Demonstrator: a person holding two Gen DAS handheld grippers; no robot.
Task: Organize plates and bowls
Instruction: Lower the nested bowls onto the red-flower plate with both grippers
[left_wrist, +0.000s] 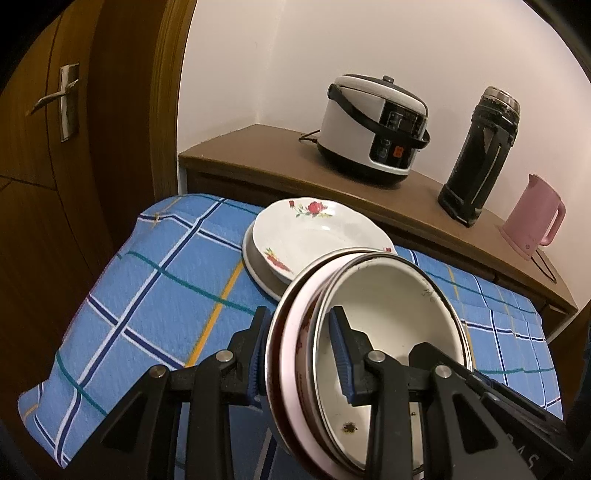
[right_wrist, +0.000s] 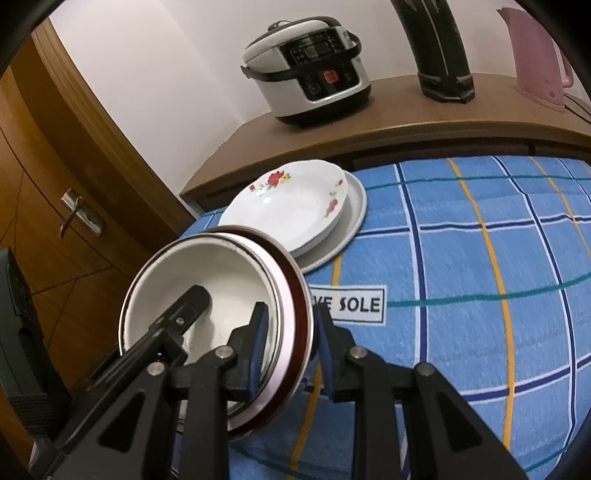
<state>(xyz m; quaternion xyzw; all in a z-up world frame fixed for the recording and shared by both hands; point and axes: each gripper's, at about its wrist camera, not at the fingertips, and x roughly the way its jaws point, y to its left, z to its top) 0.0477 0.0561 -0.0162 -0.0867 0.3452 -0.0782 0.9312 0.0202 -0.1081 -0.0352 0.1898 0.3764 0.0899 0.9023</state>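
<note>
Nearest, the left gripper (left_wrist: 299, 354) is clenched on one side of the rim of the nested bowls (left_wrist: 391, 332), and the right gripper (right_wrist: 291, 343) pinches the opposite side; the stack hangs tilted above the checked cloth (right_wrist: 480, 295); the step in hand seems to be carrying it. Farther, the flowered plate (right_wrist: 291, 206) lies on a plain plate (right_wrist: 356, 206); the next move probably needs a level, joint lowering.

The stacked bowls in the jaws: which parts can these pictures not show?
- Stacked bowls: lower rim cut off by the left wrist view's bottom edge; count uncertain, since the rims overlap.
- Their undersides: turned away in both views.
- Tray under the flowered plate: mostly covered by it.
</note>
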